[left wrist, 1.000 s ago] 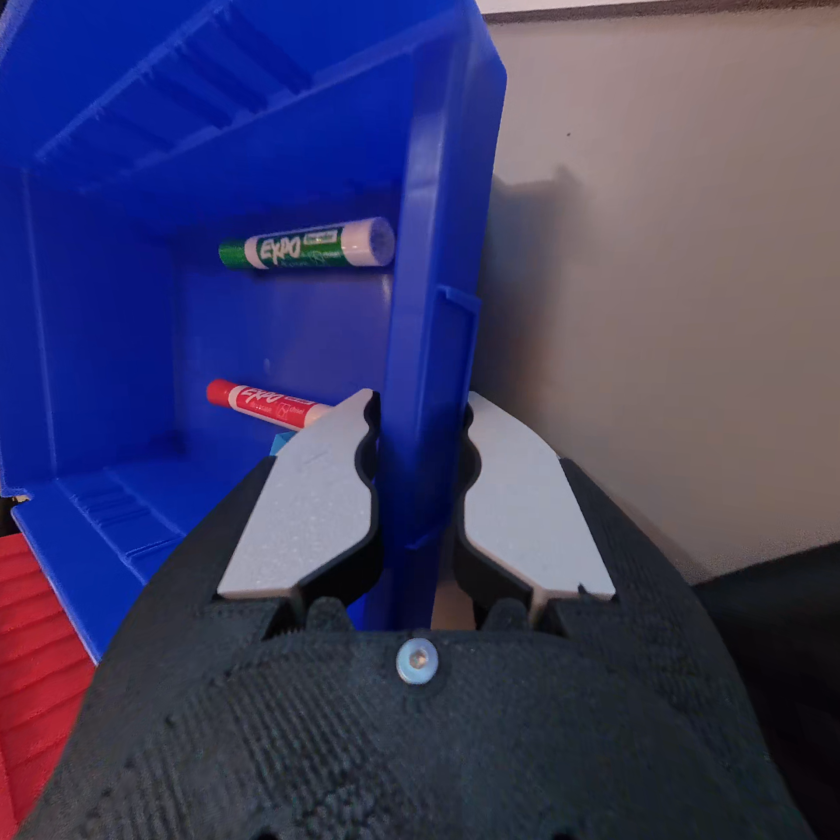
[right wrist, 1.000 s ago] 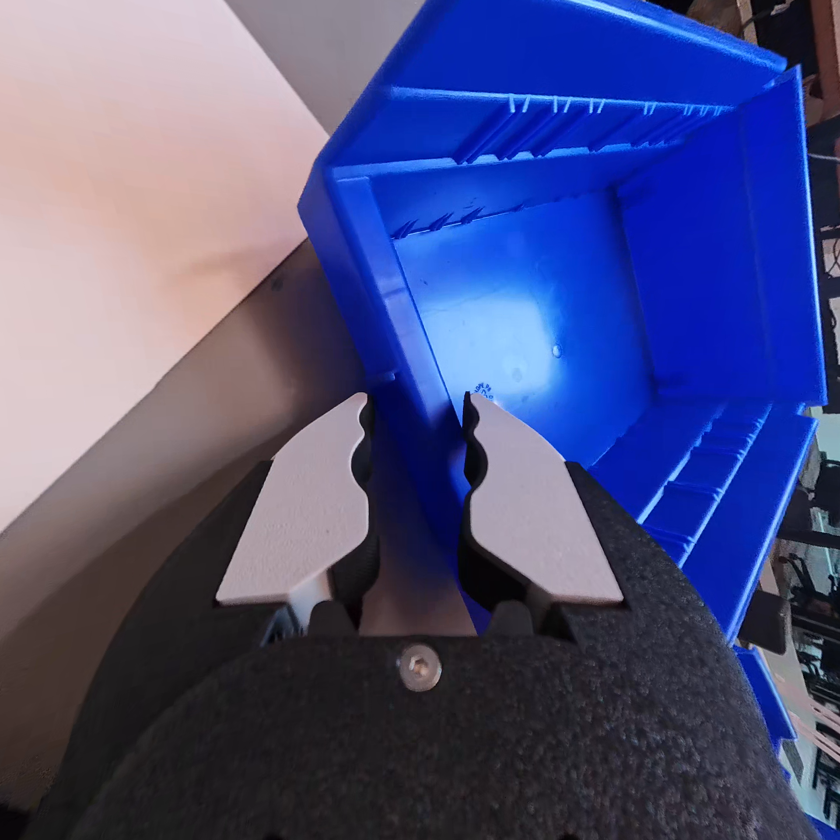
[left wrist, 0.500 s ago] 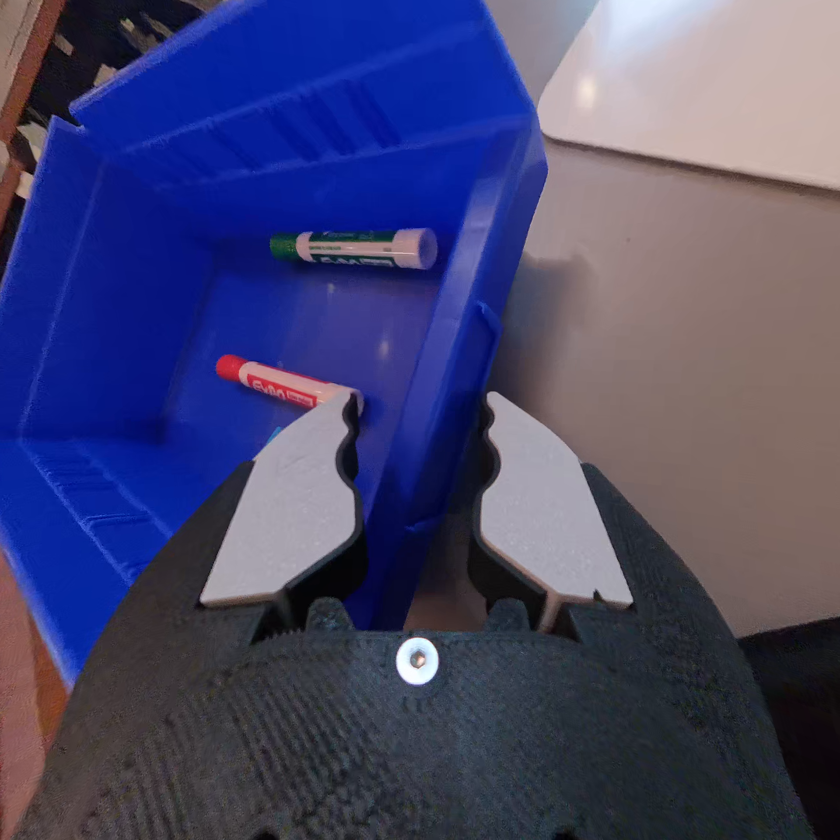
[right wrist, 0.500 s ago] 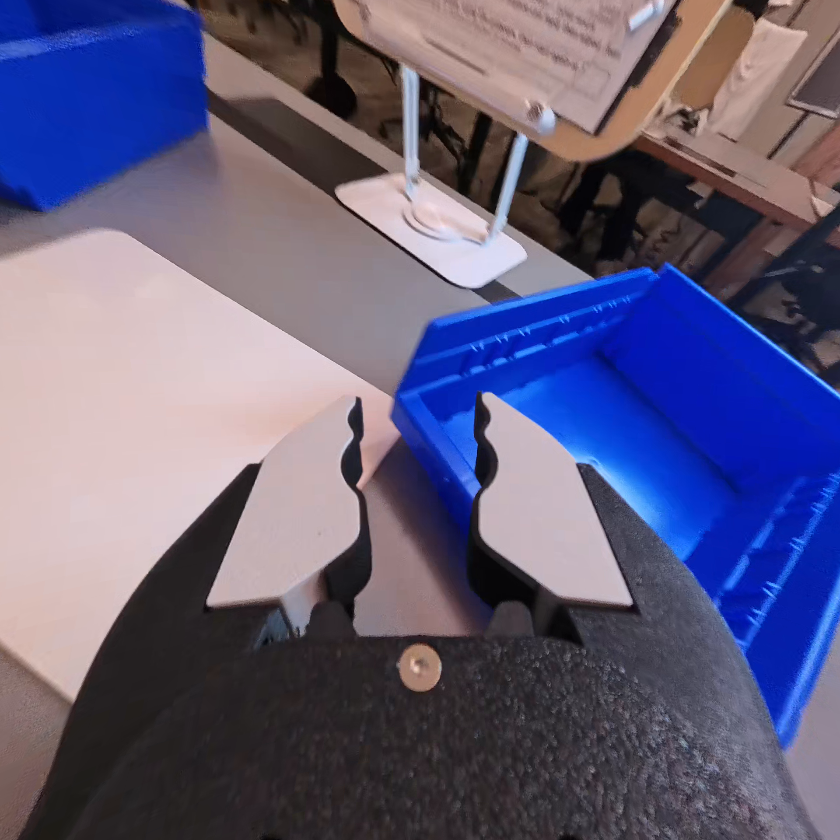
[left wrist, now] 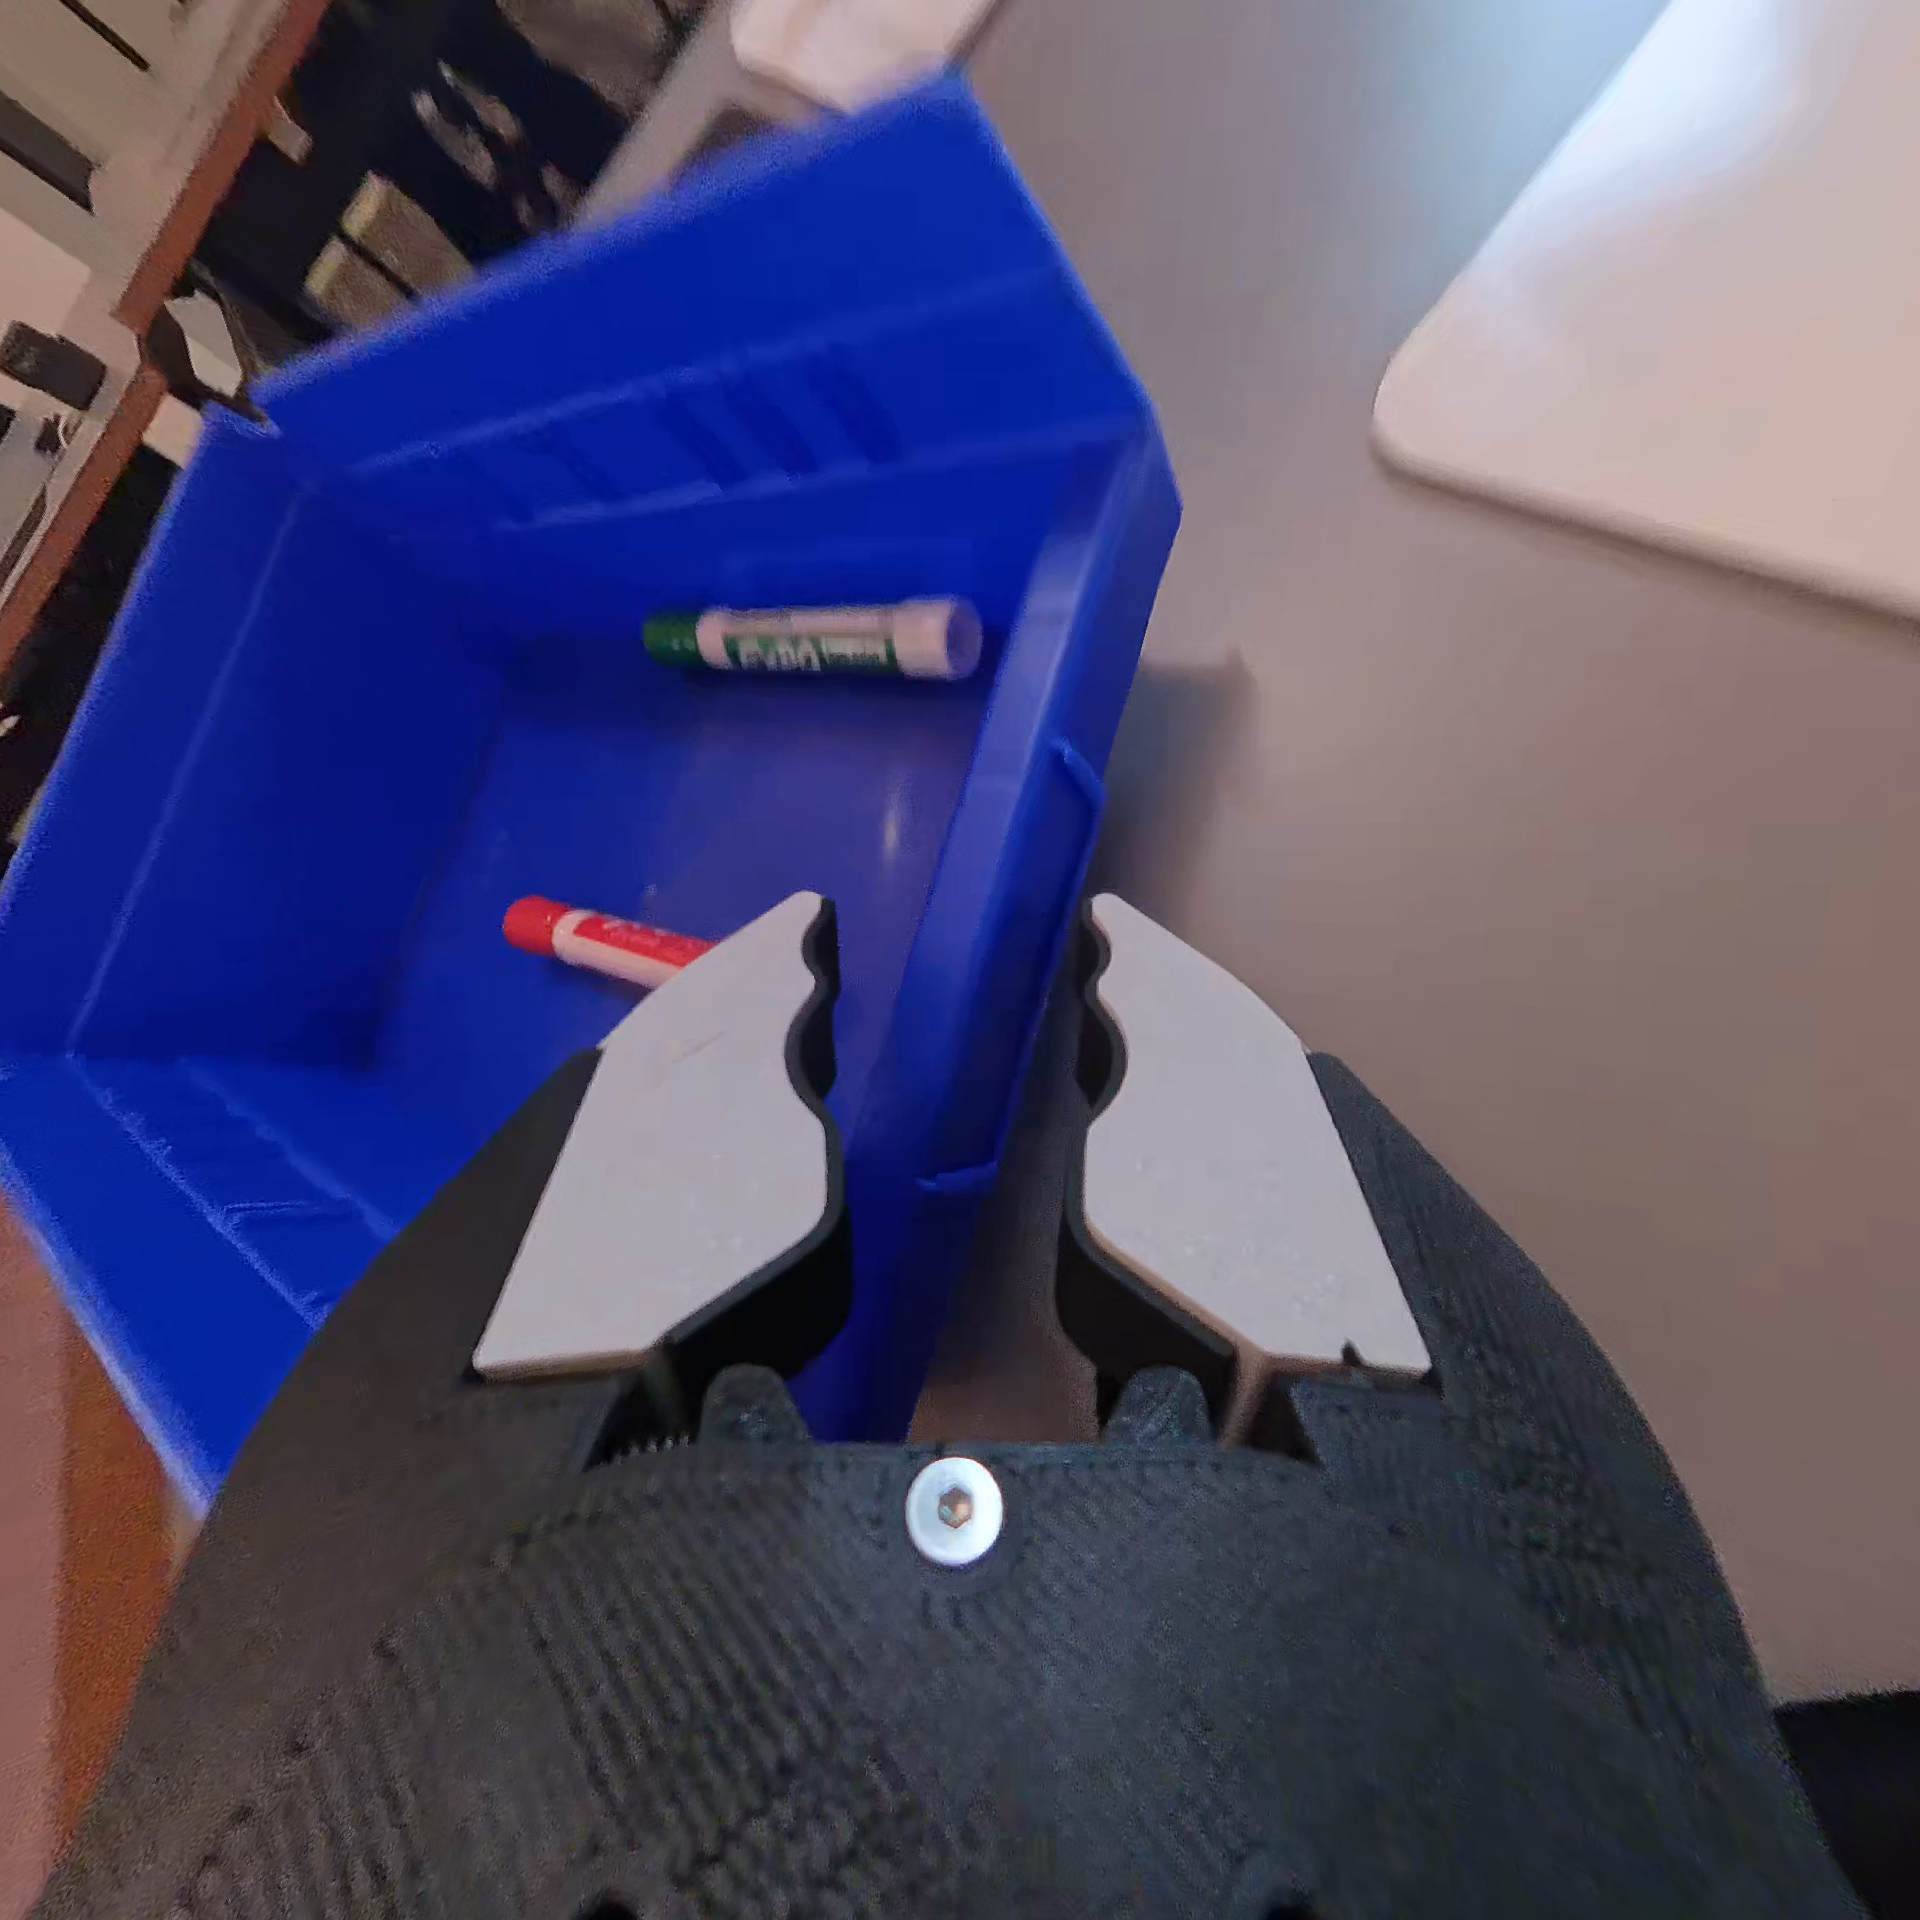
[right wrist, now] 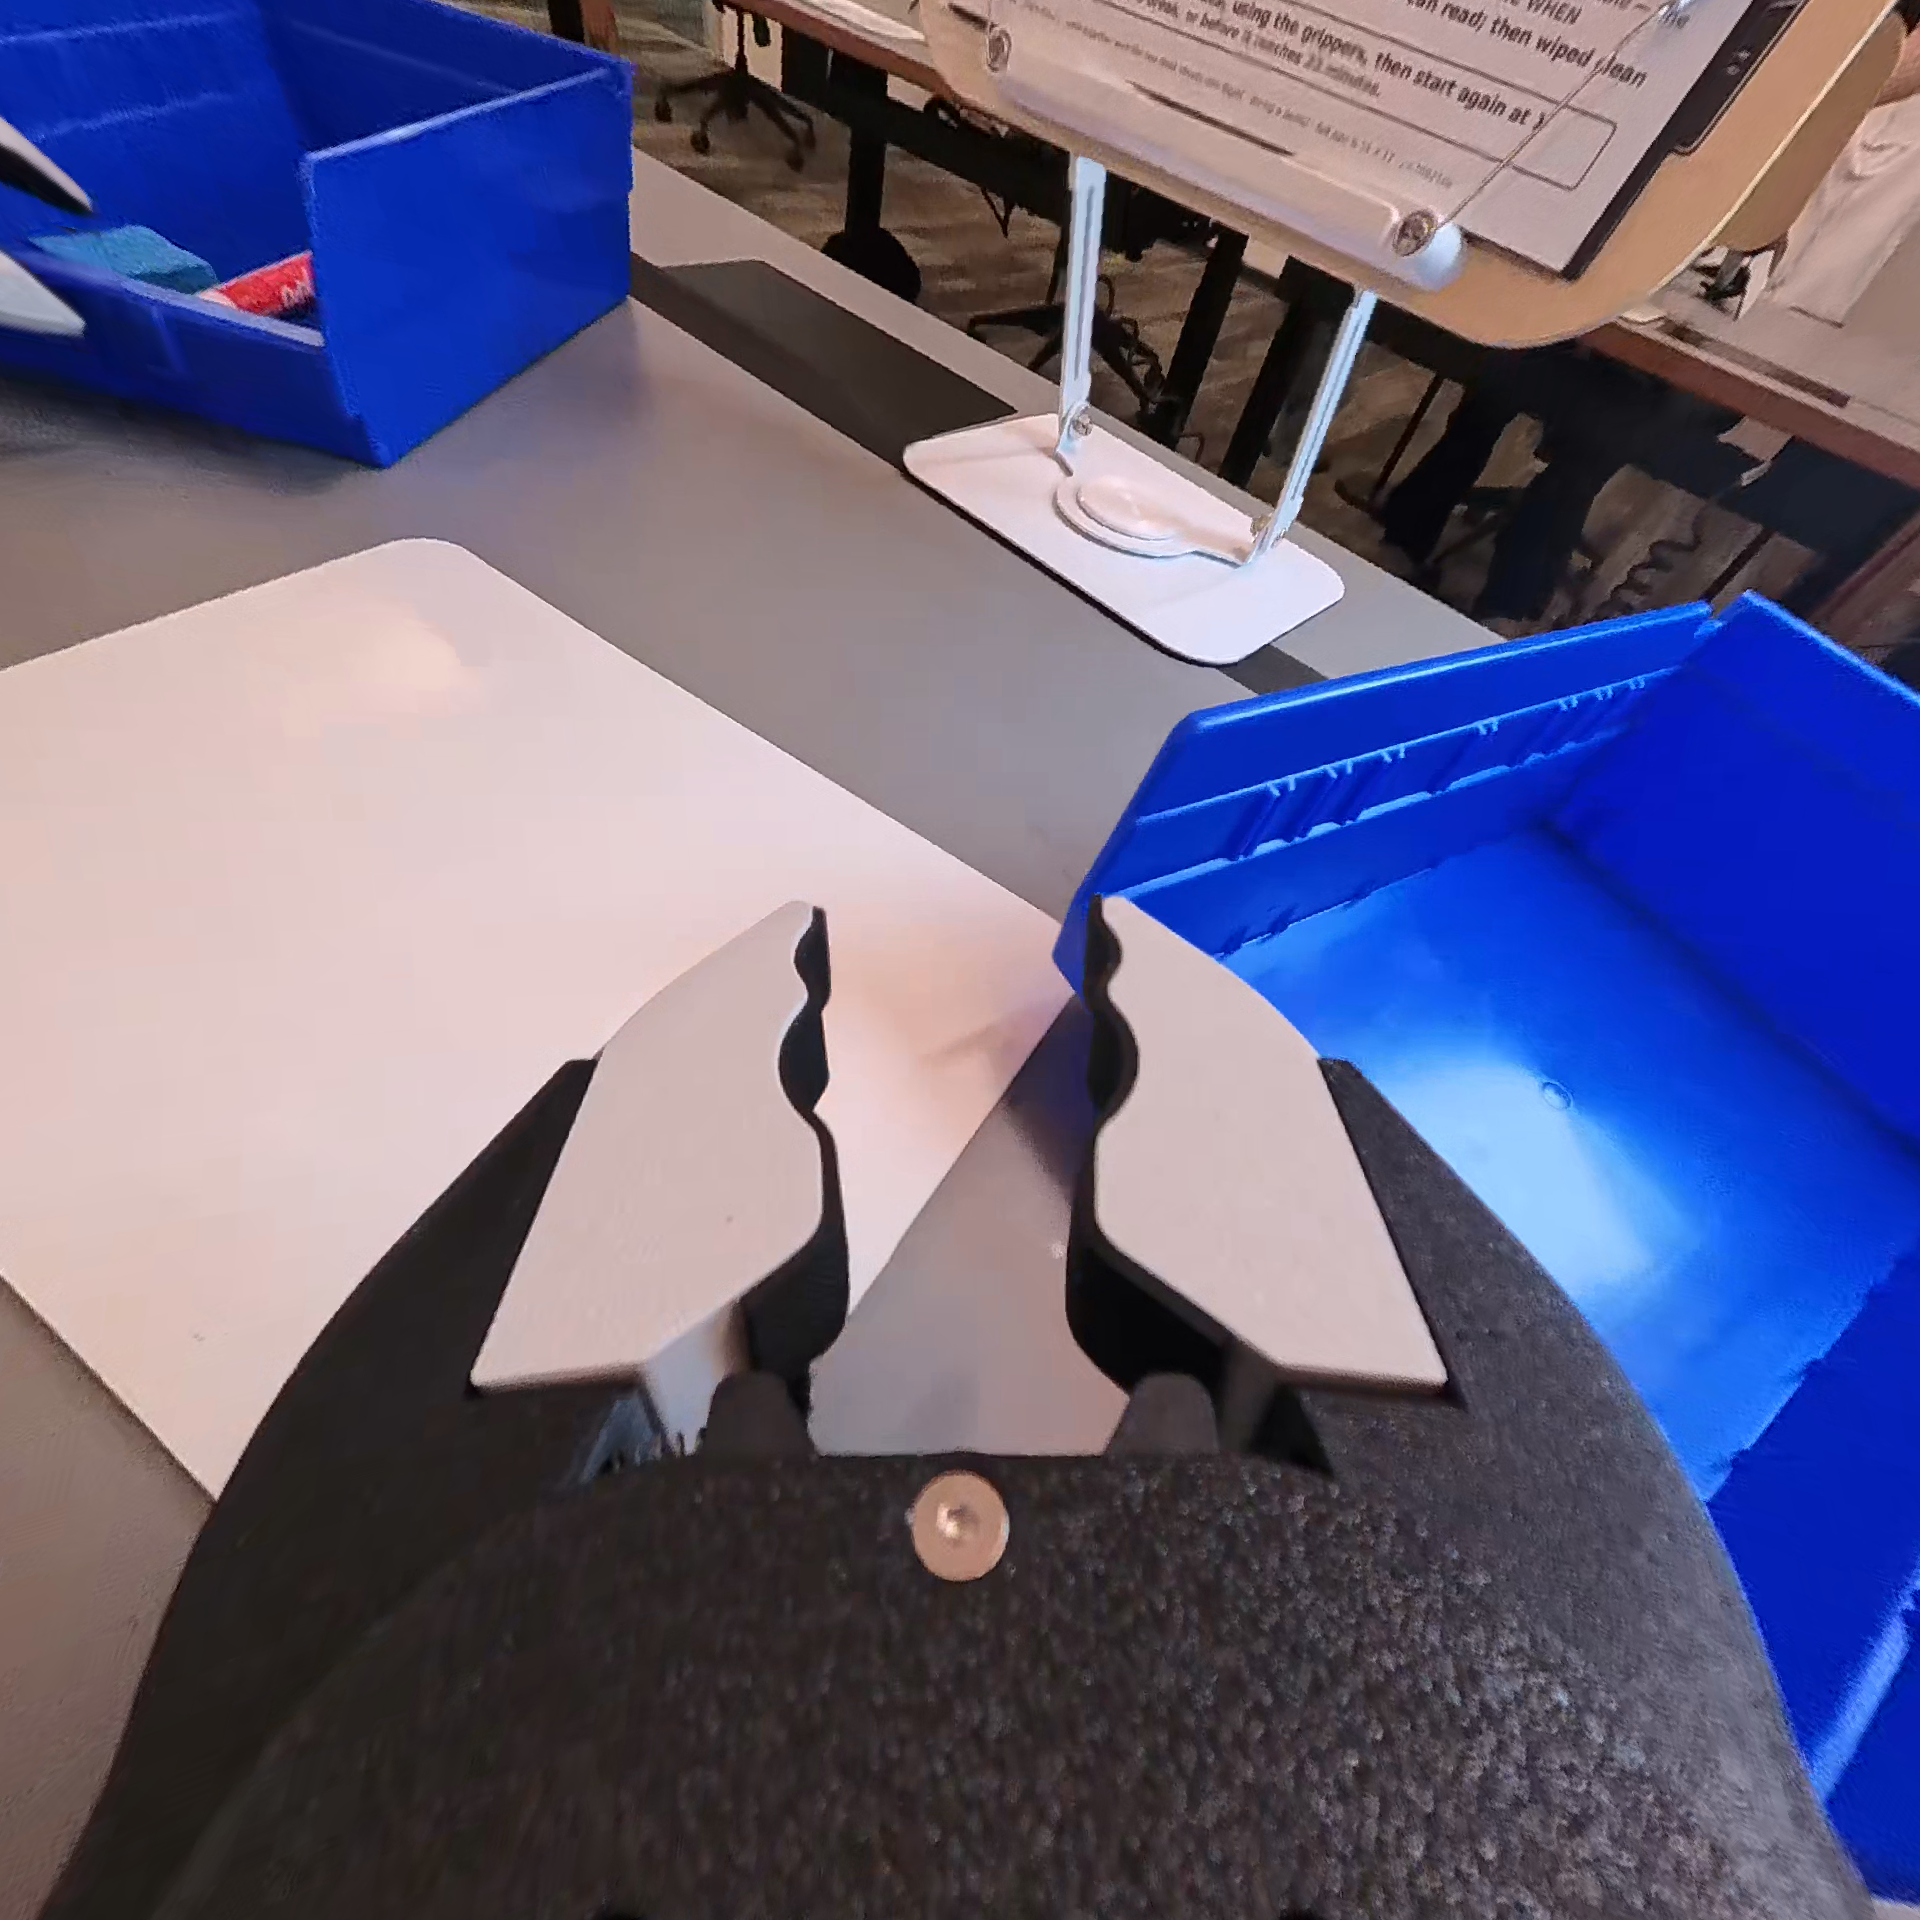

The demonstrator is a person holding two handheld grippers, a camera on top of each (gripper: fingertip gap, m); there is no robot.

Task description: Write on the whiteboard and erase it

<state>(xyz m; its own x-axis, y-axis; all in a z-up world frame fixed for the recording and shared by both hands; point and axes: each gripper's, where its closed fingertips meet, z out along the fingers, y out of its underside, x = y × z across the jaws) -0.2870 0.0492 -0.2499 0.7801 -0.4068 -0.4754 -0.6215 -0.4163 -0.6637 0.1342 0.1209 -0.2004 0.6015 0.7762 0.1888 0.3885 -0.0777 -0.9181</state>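
Left gripper (left wrist: 951,935) now unclamped from bin wall (left wrist: 997,831), right gripper (right wrist: 956,935) withdrawn

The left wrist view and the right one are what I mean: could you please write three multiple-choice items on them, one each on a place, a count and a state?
1. Where is the green marker?
A. on the whiteboard
B. in the left bin
C. in the right bin

2. How many markers show in the left bin, seen from the left wrist?
A. one
B. two
C. four

3. How is the right tool?
A. open, holding nothing
B. shut on a marker
C. shut on the bin rim

Answers:
1 B, it lies on that bin's floor near the far wall.
2 B, the green one and a red marker.
3 A, whiteboard and table show between its fingers.
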